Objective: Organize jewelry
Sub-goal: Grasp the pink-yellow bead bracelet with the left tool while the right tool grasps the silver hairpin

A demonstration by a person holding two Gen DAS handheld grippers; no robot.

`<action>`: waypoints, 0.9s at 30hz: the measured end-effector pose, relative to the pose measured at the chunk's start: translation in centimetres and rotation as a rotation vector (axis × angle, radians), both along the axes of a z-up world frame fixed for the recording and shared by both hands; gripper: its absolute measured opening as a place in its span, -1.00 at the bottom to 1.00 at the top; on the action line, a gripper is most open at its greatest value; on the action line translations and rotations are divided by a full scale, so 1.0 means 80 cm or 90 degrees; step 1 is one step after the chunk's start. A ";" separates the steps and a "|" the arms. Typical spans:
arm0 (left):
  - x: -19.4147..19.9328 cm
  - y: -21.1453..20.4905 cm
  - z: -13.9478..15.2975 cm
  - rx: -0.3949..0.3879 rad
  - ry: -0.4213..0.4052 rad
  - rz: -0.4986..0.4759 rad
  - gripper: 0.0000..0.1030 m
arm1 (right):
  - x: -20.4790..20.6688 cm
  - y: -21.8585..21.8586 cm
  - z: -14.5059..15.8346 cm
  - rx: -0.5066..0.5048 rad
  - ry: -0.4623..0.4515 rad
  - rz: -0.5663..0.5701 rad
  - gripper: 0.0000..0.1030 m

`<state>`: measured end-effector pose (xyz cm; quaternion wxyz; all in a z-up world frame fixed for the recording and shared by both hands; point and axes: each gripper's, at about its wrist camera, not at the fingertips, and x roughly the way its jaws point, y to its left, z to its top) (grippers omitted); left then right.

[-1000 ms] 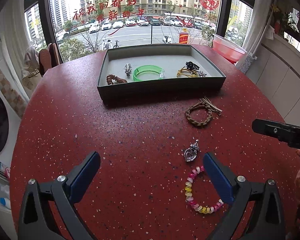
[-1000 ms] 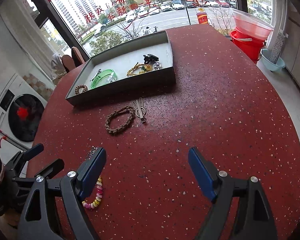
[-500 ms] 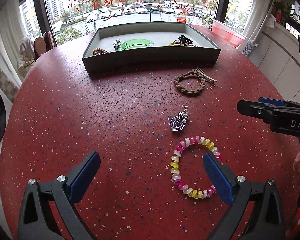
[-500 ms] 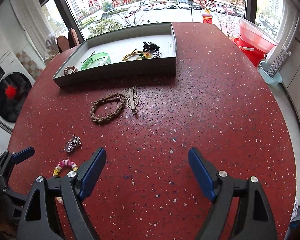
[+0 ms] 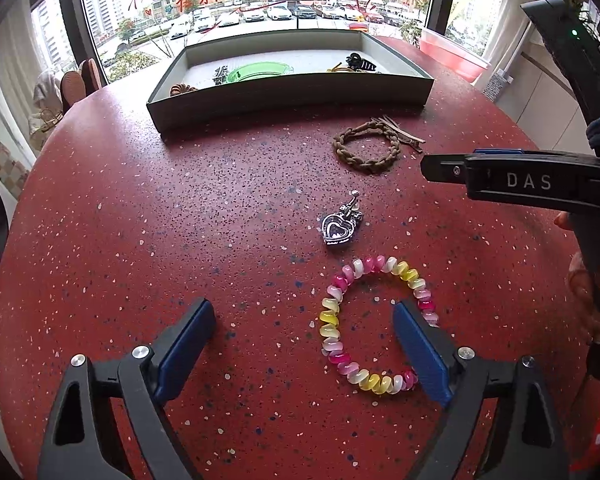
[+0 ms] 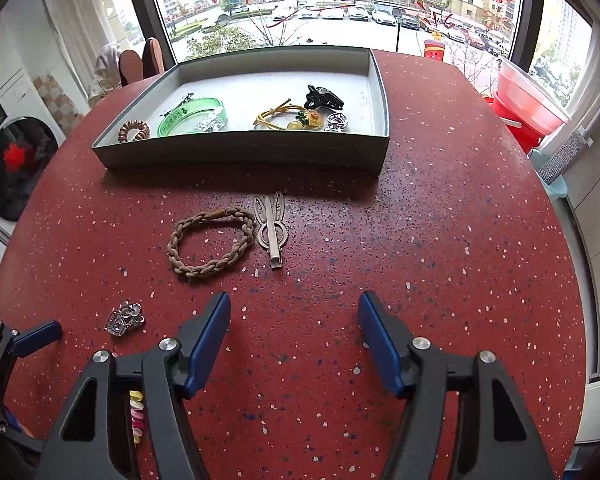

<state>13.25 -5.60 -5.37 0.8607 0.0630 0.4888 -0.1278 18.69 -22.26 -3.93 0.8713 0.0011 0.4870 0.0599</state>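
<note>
A pink, white and yellow bead bracelet (image 5: pixel 328 320) lies on the red table, its left side between the fingers of my open left gripper (image 5: pixel 304 316); the right finger stands over the loop. Just beyond lie a silver heart pendant (image 5: pixel 338 230), a braided brown bracelet (image 5: pixel 366 148) and a rabbit-shaped hair clip (image 6: pixel 274 232). My right gripper (image 6: pixel 293 304) hangs over bare table short of the braided bracelet (image 6: pixel 210 242); its jaws are closing with nothing between them. The grey tray (image 6: pixel 240 154) holds a green bangle (image 6: pixel 192 116), hair ties and a black claw clip (image 6: pixel 324 98).
The right gripper's body (image 5: pixel 520 178) reaches in from the right of the left wrist view. A red basin (image 6: pixel 528 100) stands past the table's far right edge, and a washing machine (image 6: pixel 16 160) stands to the left. A window runs behind the tray.
Both grippers have come lower and nearer the table. The bead bracelet now sits at the left gripper's fingers. The right gripper has rolled level, and its jaws have narrowed.
</note>
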 end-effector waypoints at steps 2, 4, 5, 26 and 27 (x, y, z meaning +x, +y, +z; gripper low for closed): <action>-0.003 -0.003 0.001 0.002 -0.005 -0.005 0.98 | 0.002 0.006 0.000 -0.017 -0.009 0.010 0.22; -0.005 -0.006 0.002 0.002 -0.009 -0.009 0.89 | 0.006 0.011 -0.001 -0.032 -0.015 0.019 0.18; -0.007 -0.008 0.003 0.004 -0.012 -0.009 0.87 | 0.009 0.014 -0.001 -0.038 -0.018 0.021 0.17; -0.026 -0.033 0.013 0.002 -0.025 -0.084 -0.46 | 0.025 0.032 0.003 -0.044 -0.026 0.031 -0.83; -0.027 -0.032 0.014 -0.004 -0.023 -0.087 -0.46 | 0.024 0.033 0.003 -0.047 -0.028 0.029 -0.82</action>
